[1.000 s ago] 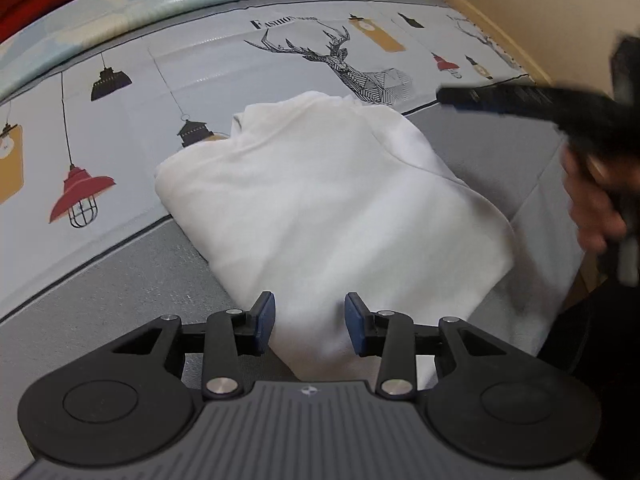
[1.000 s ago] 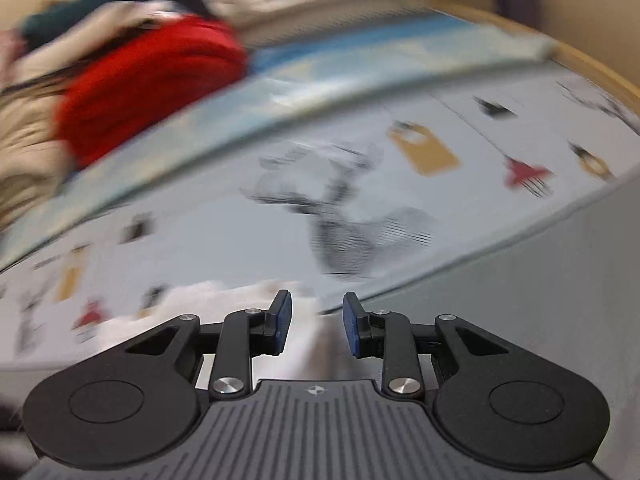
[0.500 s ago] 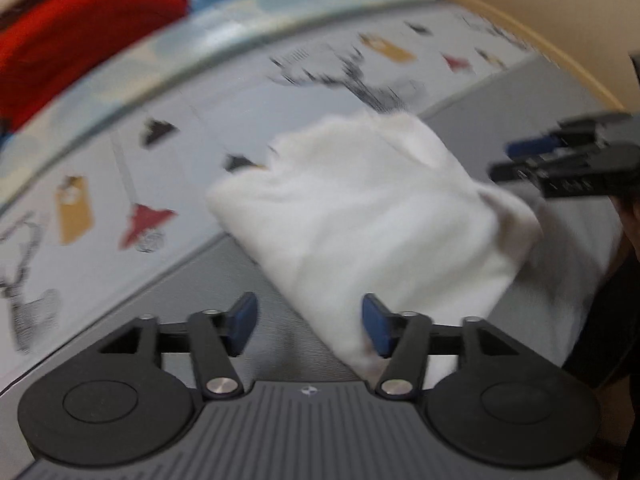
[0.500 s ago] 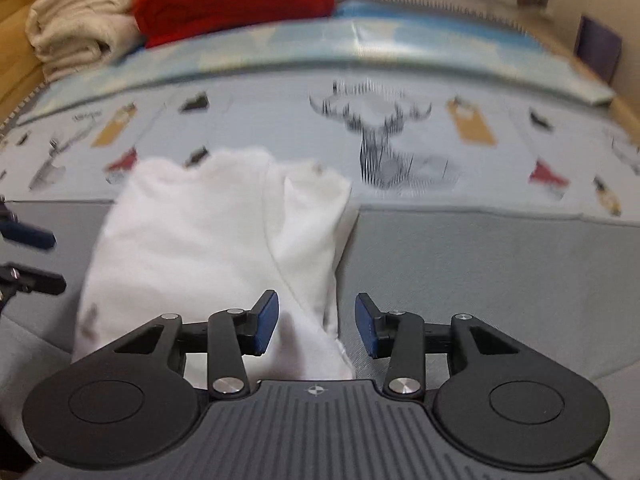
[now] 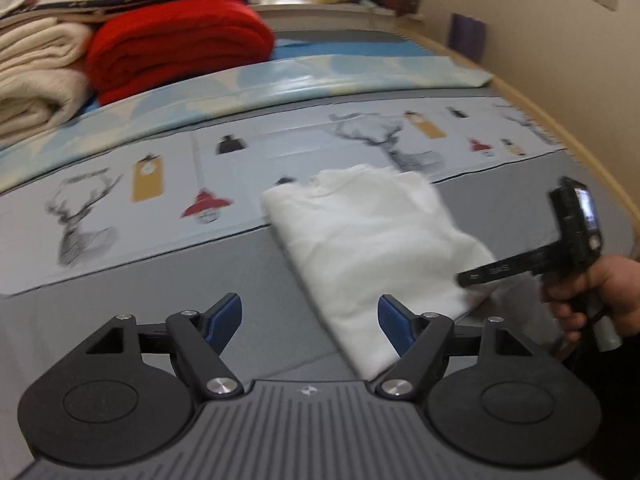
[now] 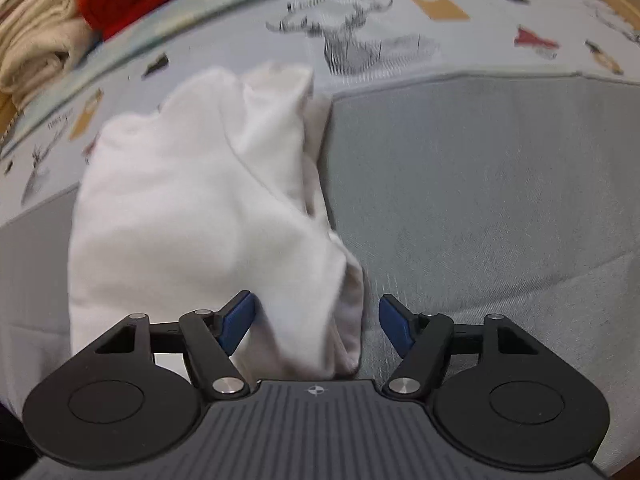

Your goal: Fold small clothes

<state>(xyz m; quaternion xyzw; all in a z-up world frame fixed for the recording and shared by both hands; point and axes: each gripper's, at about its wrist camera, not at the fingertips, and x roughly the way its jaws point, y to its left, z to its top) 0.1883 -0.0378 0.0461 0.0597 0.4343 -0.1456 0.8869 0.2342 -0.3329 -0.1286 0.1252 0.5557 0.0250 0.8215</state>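
A small white garment (image 5: 372, 236) lies folded on the grey cover, its far end on the printed sheet. My left gripper (image 5: 310, 318) hangs above the bed to its left, jaws wide and still opening, with only the garment's near corner showing past the right pad. My right gripper (image 6: 316, 322) is low over the garment (image 6: 200, 208), jaws opening. The garment's near right edge lies between the pads, which do not press on it. In the left wrist view the right gripper (image 5: 472, 278) shows over the garment's right edge, held by a hand (image 5: 608, 292).
A red blanket (image 5: 176, 52) and cream folded blankets (image 5: 36, 76) are stacked at the back left. The printed sheet (image 5: 140, 184) with deer and lamps covers the bed's far part, the grey cover (image 6: 480, 180) the near part. A wooden bed edge (image 5: 560, 128) and wall run along the right.
My left gripper has lifted and pulled back to the left off the garment, its jaws spreading. My right gripper has dropped down over the garment's right edge with its jaws widening.
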